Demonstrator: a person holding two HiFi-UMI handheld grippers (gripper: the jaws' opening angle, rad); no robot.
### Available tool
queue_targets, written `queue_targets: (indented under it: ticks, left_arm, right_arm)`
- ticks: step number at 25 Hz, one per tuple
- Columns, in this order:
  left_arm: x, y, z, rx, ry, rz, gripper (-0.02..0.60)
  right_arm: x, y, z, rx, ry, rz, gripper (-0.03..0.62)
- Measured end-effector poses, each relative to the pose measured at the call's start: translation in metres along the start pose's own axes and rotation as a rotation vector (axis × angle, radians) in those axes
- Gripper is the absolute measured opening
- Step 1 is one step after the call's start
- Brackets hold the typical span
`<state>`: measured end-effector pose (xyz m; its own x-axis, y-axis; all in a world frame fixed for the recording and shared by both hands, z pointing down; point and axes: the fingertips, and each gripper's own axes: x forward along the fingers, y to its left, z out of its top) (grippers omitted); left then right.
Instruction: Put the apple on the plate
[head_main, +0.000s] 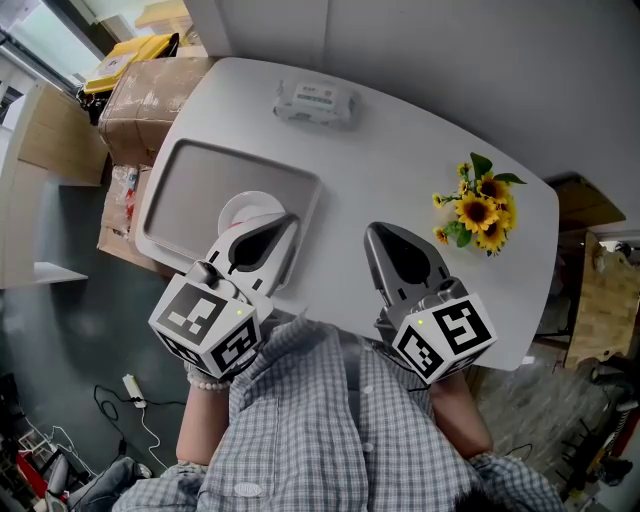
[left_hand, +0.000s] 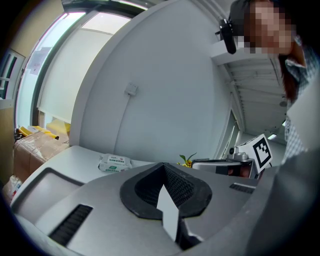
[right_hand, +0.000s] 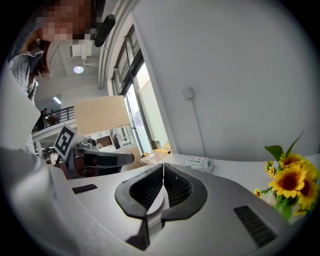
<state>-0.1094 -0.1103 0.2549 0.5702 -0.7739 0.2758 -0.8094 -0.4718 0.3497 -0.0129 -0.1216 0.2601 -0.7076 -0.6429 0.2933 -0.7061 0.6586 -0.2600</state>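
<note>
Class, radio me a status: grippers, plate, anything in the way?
Left gripper shut, empty, over plate. Right gripper shut, empty. No apple in view. Nothing visible blocks plate.

The table (head_main: 400, 150) is white, tray (head_main: 200, 175) grey, plate (head_main: 243, 206) white, sunflowers (head_main: 480, 212) yellow, shirt (head_main: 310, 420) grey-white checked.

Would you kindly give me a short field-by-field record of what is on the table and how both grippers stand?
table: white, rounded
tray: grey, on the table's left part
plate: white, on the tray, partly behind the left gripper
apple: not seen in any view
wipes pack: near the far edge
sunflowers: on the right side
left gripper: jaws together, empty, above the tray
right gripper: jaws together, empty, above bare table
</note>
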Motion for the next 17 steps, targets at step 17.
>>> queue_targets:
  ticks: [17]
  left_arm:
    - [-0.005, 0.015, 0.001, -0.055, -0.025, 0.032, 0.008]
  right_arm:
    - [0.011, 0.007, -0.010, 0.017, 0.037, 0.044, 0.023]
